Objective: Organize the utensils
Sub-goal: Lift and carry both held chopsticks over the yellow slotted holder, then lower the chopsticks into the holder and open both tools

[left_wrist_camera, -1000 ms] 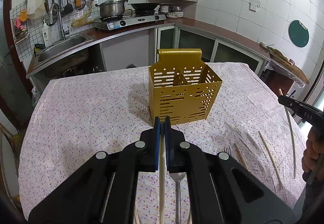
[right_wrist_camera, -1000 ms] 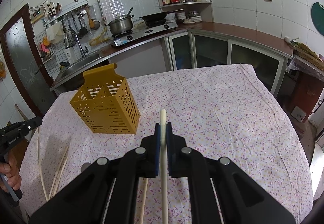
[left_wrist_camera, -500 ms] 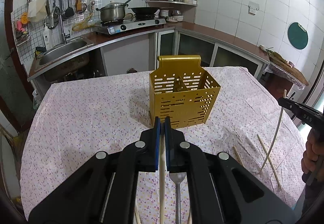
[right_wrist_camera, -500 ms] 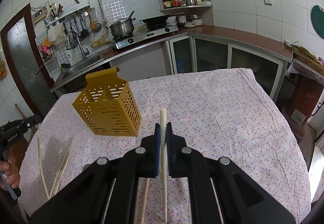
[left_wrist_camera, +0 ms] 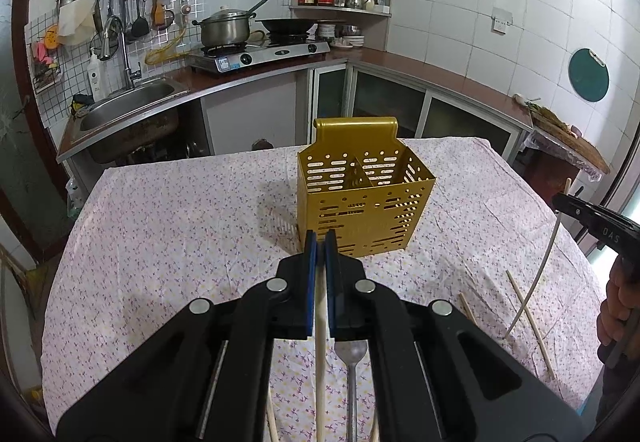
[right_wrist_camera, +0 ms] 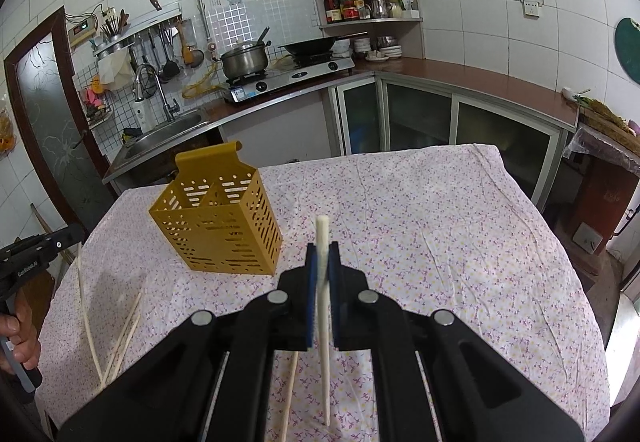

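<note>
A gold slotted utensil holder (left_wrist_camera: 362,194) with two compartments stands on the flowered tablecloth; it also shows in the right wrist view (right_wrist_camera: 218,224). My left gripper (left_wrist_camera: 320,242) is shut on a pale chopstick (left_wrist_camera: 320,346), raised above the table in front of the holder. My right gripper (right_wrist_camera: 323,254) is shut on a white chopstick (right_wrist_camera: 323,306) that hangs down, to the right of the holder. A metal fork (left_wrist_camera: 351,370) lies under the left gripper. Loose chopsticks (left_wrist_camera: 530,322) lie on the cloth at the right, also seen in the right wrist view (right_wrist_camera: 124,334).
The table (right_wrist_camera: 440,222) is covered by a cloth with edges all round. Behind it runs a kitchen counter with a sink (left_wrist_camera: 124,106), a stove and pot (left_wrist_camera: 226,28), and cabinets (right_wrist_camera: 420,118). A person's hand holds each gripper.
Both grippers have risen with their chopsticks and drawn back a little from the holder. The right gripper's chopstick now hangs off the table at a tilt.
</note>
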